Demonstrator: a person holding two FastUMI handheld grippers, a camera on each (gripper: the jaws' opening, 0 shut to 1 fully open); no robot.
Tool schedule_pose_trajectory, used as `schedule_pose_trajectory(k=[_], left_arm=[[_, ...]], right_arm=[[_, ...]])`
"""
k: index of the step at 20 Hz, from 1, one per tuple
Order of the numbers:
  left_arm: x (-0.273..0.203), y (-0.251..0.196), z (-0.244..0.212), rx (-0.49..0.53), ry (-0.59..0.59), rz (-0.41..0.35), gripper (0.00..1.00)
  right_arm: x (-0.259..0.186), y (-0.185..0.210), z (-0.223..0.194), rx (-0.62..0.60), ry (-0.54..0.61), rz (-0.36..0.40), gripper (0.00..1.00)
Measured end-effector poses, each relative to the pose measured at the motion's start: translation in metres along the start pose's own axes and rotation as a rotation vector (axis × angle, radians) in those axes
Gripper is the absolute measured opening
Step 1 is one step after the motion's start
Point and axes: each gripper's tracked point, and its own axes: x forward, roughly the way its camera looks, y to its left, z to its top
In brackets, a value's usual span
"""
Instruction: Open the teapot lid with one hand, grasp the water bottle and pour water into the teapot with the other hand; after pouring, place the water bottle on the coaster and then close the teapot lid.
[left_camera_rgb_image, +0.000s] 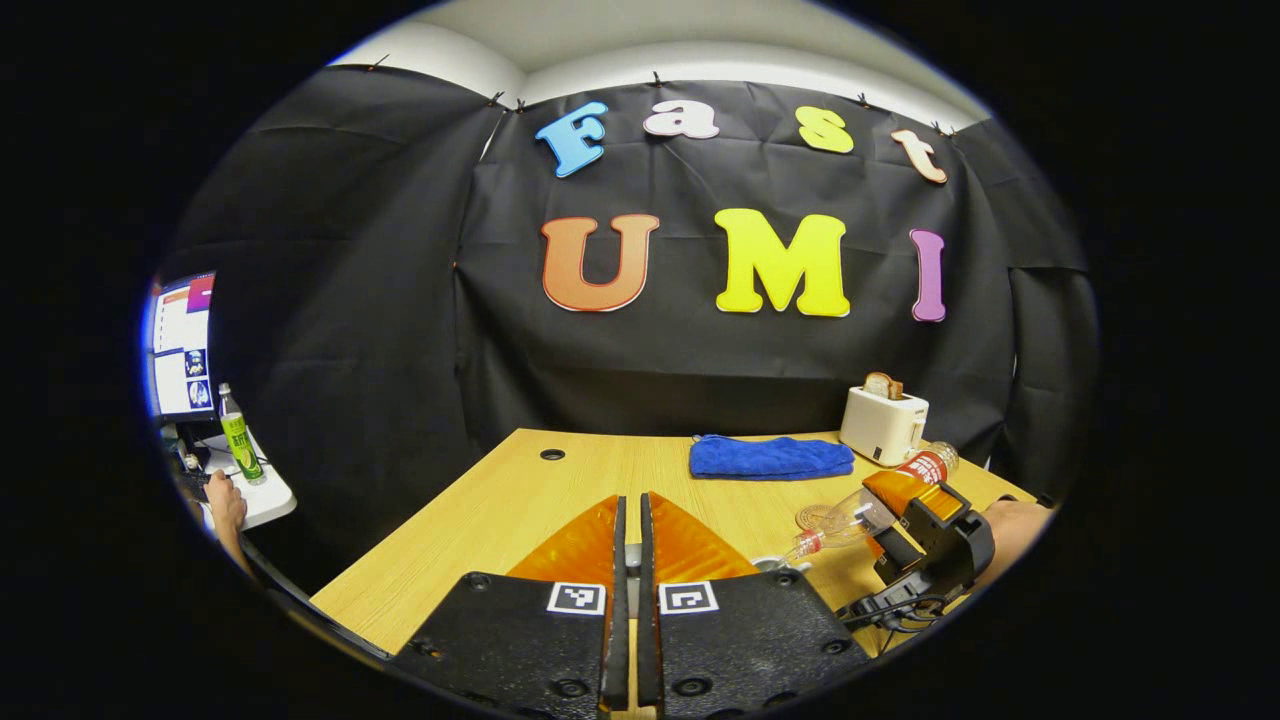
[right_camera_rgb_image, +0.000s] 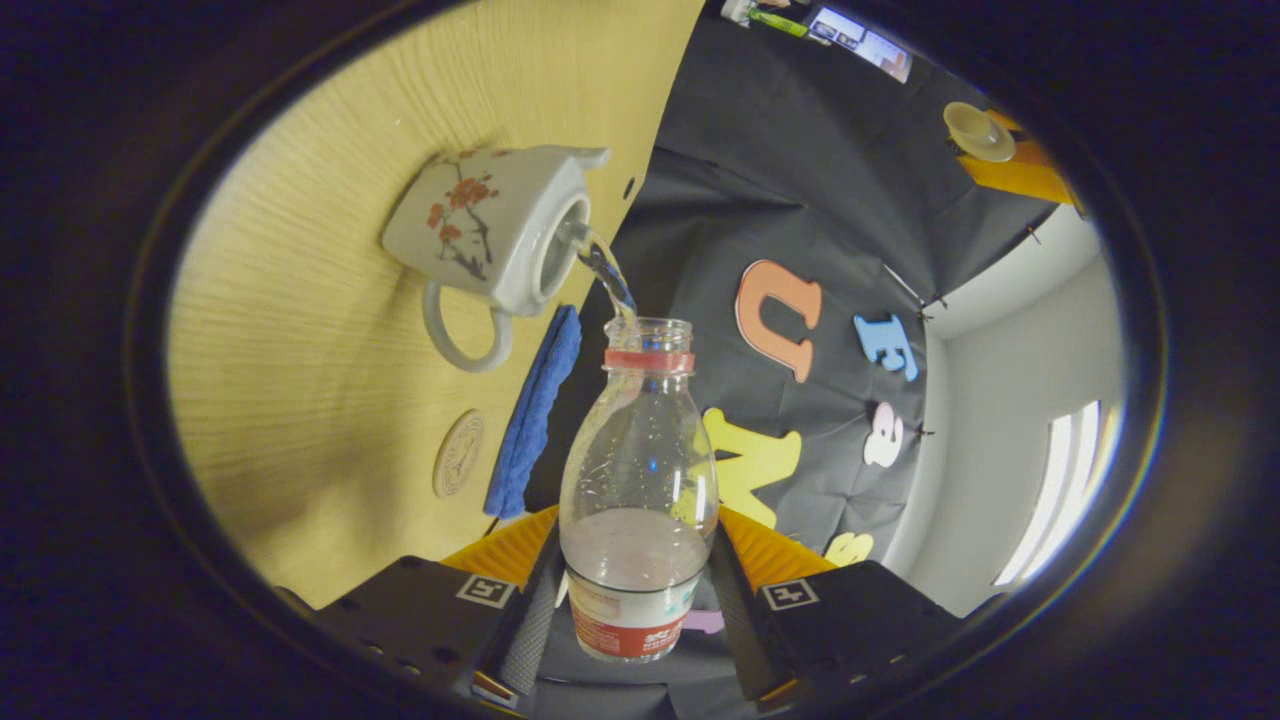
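The right gripper (right_camera_rgb_image: 640, 590) clamps a tilted water bottle (right_camera_rgb_image: 638, 480), both fingers against its sides, water streaming into the open teapot (right_camera_rgb_image: 480, 235) on the wooden table (right_camera_rgb_image: 300, 400). The round coaster (right_camera_rgb_image: 458, 453) lies beside a blue cloth (right_camera_rgb_image: 535, 410) near the table's back edge. The left gripper (left_camera_rgb_image: 628, 560) hovers over the table, fingers nearly together around something unclear.

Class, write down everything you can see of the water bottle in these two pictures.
The water bottle is clear plastic, uncapped, with a red neck ring and a red and white label at its base. The right hand-held gripper clamps it at the lower body, fingers on both sides. It is tipped, mouth toward the lidless teapot, and a thin stream runs from mouth to opening. Some water remains inside. The left gripper view shows it tilted above the table.
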Motion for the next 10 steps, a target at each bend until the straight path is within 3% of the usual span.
schedule_pose_trajectory(k=[10], left_arm=[[-0.001, 0.003, 0.001, 0.011, -0.004, 0.004, 0.06]], right_arm=[[0.003, -0.017, 0.004, -0.147, -0.026, -0.052, 0.75]])
